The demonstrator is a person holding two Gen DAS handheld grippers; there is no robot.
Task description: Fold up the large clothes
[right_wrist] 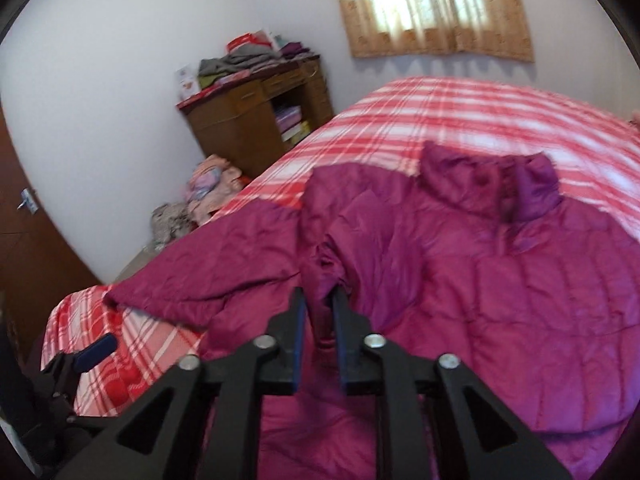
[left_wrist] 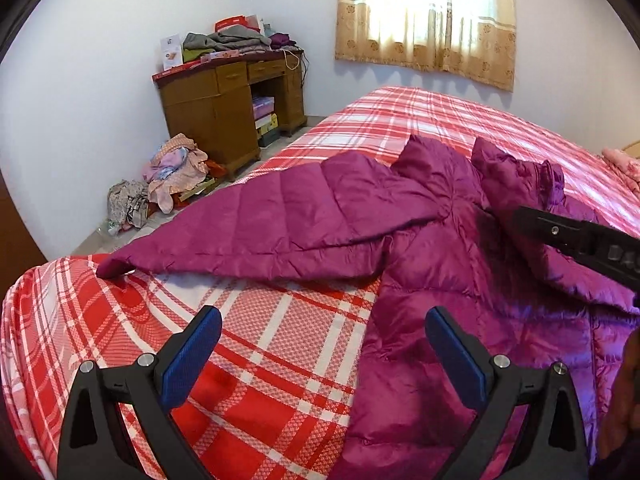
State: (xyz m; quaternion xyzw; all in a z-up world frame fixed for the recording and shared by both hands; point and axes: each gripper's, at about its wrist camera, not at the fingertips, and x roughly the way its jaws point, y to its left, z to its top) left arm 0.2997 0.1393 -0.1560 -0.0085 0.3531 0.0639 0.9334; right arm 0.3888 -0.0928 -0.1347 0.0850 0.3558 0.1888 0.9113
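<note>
A magenta quilted puffer jacket point(left_wrist: 420, 240) lies on the red plaid bed point(left_wrist: 280, 344); its left sleeve point(left_wrist: 248, 232) stretches toward the bed's left corner. My left gripper point(left_wrist: 322, 340) is open and empty above the bedspread, just left of the jacket's side edge. My right gripper point(right_wrist: 320, 300) is shut on a pinched fold of the jacket point(right_wrist: 500, 280) near the left armpit. The right gripper's black body also shows in the left wrist view point(left_wrist: 580, 240). The collar point(right_wrist: 496, 184) lies at the far end. The left gripper shows at the lower left of the right wrist view point(right_wrist: 92, 350).
A wooden desk point(left_wrist: 224, 116) piled with clothes stands against the far wall left of the bed. A heap of clothes point(left_wrist: 168, 184) lies on the floor beside it. A curtained window point(left_wrist: 428, 16) is behind the bed. A door point(right_wrist: 28, 240) is at left.
</note>
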